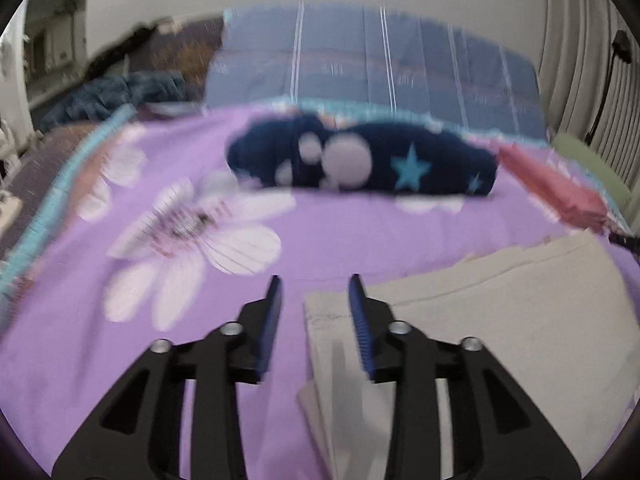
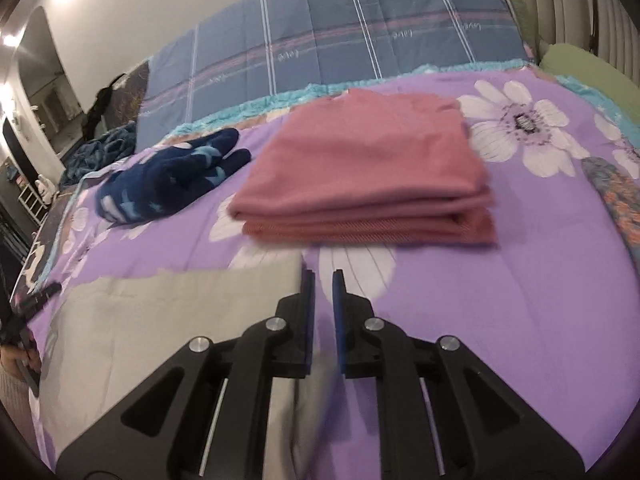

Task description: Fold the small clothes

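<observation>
A beige garment (image 1: 500, 320) lies flat and folded on the purple flowered bedspread (image 1: 120, 360). My left gripper (image 1: 316, 284) is open, its fingers straddling the garment's left edge just above it. In the right wrist view the same beige garment (image 2: 160, 320) lies at the lower left. My right gripper (image 2: 323, 276) hangs at its right edge with a narrow gap between the jaws and nothing in them. A folded pink garment (image 2: 368, 168) lies beyond it. A dark blue garment with stars and dots (image 1: 360, 160) lies crumpled farther back; it also shows in the right wrist view (image 2: 168, 180).
A blue striped quilt (image 2: 340, 32) runs along the bed's far side against the wall. A green pillow (image 2: 580, 68) sits at the far right near curtains. A dark teal blanket (image 1: 112, 96) is heaped at the far left. The pink garment (image 1: 552, 188) shows at the right.
</observation>
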Demonstrator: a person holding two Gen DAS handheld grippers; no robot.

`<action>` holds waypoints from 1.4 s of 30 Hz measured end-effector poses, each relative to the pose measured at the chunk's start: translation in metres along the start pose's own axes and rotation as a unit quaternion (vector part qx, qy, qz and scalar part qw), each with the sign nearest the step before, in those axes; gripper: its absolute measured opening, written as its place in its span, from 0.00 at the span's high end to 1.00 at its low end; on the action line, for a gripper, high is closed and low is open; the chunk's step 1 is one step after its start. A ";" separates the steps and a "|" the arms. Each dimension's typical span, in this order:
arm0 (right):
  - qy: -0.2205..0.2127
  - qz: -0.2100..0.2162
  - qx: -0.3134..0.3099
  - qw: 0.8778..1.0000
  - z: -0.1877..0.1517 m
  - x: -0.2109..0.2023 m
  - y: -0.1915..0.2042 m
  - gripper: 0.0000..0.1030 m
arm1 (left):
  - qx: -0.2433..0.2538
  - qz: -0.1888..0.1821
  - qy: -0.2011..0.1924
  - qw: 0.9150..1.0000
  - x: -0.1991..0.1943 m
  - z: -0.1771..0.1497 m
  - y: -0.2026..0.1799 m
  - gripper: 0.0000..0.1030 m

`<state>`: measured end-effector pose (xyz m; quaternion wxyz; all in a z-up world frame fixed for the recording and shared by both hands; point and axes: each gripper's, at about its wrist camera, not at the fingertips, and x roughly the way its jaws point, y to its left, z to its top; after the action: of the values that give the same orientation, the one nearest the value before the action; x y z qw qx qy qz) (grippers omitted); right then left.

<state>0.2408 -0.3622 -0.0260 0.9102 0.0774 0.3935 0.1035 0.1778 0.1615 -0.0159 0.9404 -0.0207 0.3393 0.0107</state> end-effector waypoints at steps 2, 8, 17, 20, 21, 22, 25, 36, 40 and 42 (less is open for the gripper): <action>-0.006 0.003 -0.001 1.000 -0.014 -0.024 -0.005 0.85 | 0.017 -0.007 -0.033 0.999 -0.039 -0.002 -0.008 0.54; 0.015 0.005 0.039 0.999 -0.086 -0.086 -0.031 0.82 | 0.046 -0.090 -0.010 0.995 -0.093 -0.037 -0.065 0.49; 0.015 0.028 0.078 0.996 -0.157 -0.143 -0.054 0.85 | 0.214 -0.243 0.075 0.943 -0.106 -0.110 -0.270 0.49; 0.010 0.025 0.093 0.995 -0.163 -0.156 -0.066 0.85 | 0.257 -0.275 0.079 0.923 -0.113 -0.130 -0.331 0.47; 0.006 0.027 0.095 0.995 -0.166 -0.161 -0.071 0.85 | 0.270 -0.285 0.080 0.916 -0.115 -0.134 -0.347 0.45; 0.004 0.029 0.096 0.995 -0.168 -0.164 -0.074 0.85 | 0.289 -0.294 0.079 0.908 -0.119 -0.142 -0.367 0.43; -0.002 0.034 0.097 0.995 -0.171 -0.172 -0.083 0.85 | 0.332 -0.275 0.070 0.900 -0.118 -0.158 -0.402 0.43; 0.009 0.074 0.049 0.996 -0.138 -0.153 -0.077 0.78 | 0.183 -0.303 0.128 0.926 -0.081 -0.120 -0.379 0.97; 0.025 0.094 0.018 0.995 -0.113 -0.126 -0.061 0.76 | 0.143 -0.292 0.117 0.938 -0.086 -0.111 -0.352 0.97; 0.040 0.108 0.008 0.993 -0.100 -0.107 -0.051 0.76 | 0.135 -0.290 0.119 0.940 -0.086 -0.111 -0.347 0.97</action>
<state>0.1024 -0.4323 -0.0303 0.8764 0.1230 0.4199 0.2012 0.0528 -0.1905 -0.0351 0.8496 0.0075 0.4261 -0.3106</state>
